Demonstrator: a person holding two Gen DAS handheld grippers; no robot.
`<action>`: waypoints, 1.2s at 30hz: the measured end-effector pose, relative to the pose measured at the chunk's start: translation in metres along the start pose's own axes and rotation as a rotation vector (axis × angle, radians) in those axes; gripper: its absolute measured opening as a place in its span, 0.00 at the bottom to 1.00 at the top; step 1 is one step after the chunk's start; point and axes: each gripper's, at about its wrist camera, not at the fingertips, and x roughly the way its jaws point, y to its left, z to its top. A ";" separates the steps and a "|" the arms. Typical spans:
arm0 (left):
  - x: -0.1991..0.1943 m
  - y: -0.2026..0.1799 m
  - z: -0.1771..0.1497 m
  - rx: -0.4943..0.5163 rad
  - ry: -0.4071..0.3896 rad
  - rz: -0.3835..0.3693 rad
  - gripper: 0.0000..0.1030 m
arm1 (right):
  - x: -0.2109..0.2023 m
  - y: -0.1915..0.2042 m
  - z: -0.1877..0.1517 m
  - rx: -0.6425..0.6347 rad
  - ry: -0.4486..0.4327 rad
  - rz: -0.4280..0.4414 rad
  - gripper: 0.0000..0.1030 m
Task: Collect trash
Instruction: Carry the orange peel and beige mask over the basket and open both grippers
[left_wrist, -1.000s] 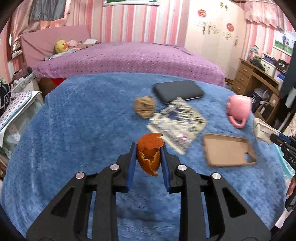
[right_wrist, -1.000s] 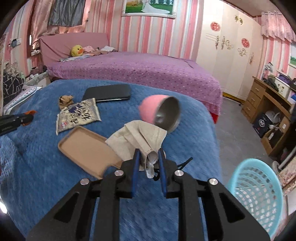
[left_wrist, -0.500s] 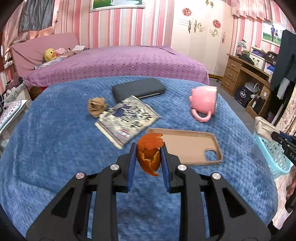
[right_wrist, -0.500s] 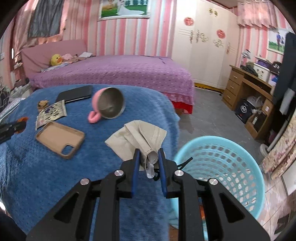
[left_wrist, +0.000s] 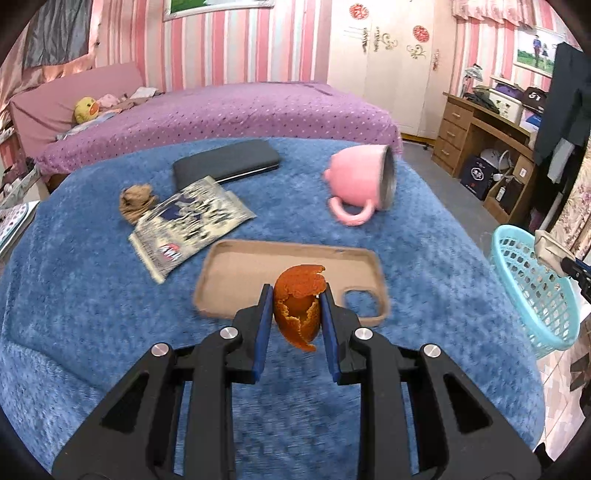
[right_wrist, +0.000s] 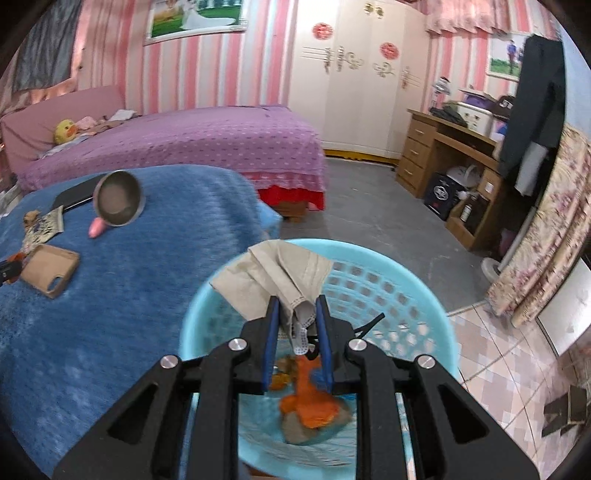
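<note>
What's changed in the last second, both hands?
The right gripper carried the beige cloth off the blue blanket to above the basket. The left gripper, holding the orange peel, swung toward the basket too. Both grips unchanged; nothing released.

From my right wrist view, the gripper body is hiding the near part of the blue basket (right_wrist: 384, 284), and the scraps (right_wrist: 310, 402) inside it at six o'clock are blurring beyond telling. At nine o'clock the frame edge is cutting off the left gripper (right_wrist: 5, 271). In my left wrist view, the right edge at three o'clock is cropping the beige cloth (left_wrist: 550, 249), and the print on the wrapper (left_wrist: 184, 225) is smearing too much to read.
</note>
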 end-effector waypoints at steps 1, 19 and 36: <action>0.001 -0.008 0.002 0.013 -0.008 0.003 0.23 | 0.000 -0.008 0.000 0.013 -0.001 -0.006 0.20; 0.023 -0.205 0.017 0.171 -0.020 -0.223 0.23 | 0.018 -0.088 -0.004 0.120 -0.002 -0.067 0.20; 0.035 -0.268 0.023 0.200 -0.043 -0.281 0.72 | 0.026 -0.104 -0.005 0.165 -0.003 -0.059 0.20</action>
